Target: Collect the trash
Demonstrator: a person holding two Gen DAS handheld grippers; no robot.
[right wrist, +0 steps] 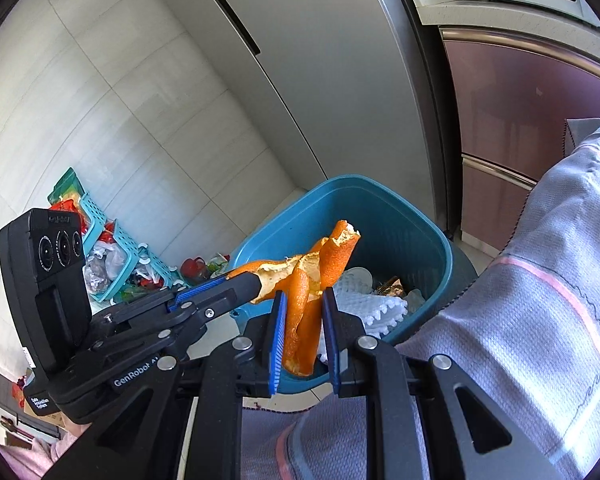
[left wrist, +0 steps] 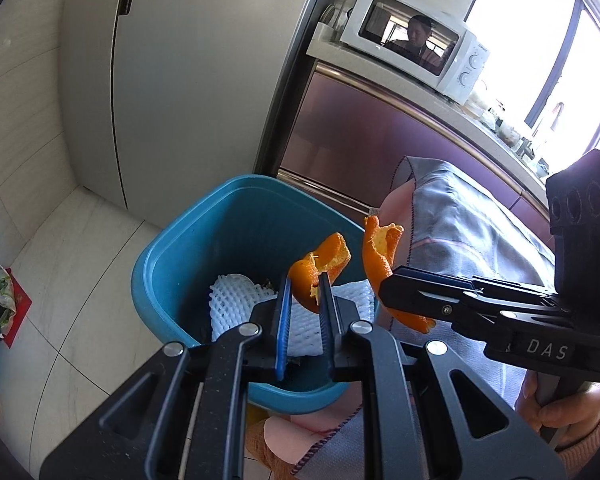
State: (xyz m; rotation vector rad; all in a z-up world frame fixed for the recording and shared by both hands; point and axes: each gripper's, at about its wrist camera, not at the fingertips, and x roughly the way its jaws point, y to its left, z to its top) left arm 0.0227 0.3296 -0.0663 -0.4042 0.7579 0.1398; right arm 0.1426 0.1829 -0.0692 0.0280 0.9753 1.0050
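A: How do the left tongs (left wrist: 305, 292) stand?
B: Nearly closed, their blue pads pinching a curled piece of orange peel (left wrist: 320, 270), tilted down over the blue bin (left wrist: 172, 256)

A: And the right tongs (right wrist: 303, 320)?
B: The same: jaws close together, clamped on a long strip of peel (right wrist: 306, 308) that stands up between the pads above the bin's near rim. From the left camera they reach in from the right side, and a hand (left wrist: 560, 408) in a pink sleeve grips the handle

A: Do the two peels touch?
B: From the right camera they seem to overlap, but I cannot tell whether they actually meet

A: What is in the bin?
B: White foam netting (left wrist: 236, 300) at the bottom, plus some small scraps too dim to name. A grey striped cloth (right wrist: 540, 300) hangs just beside the bin
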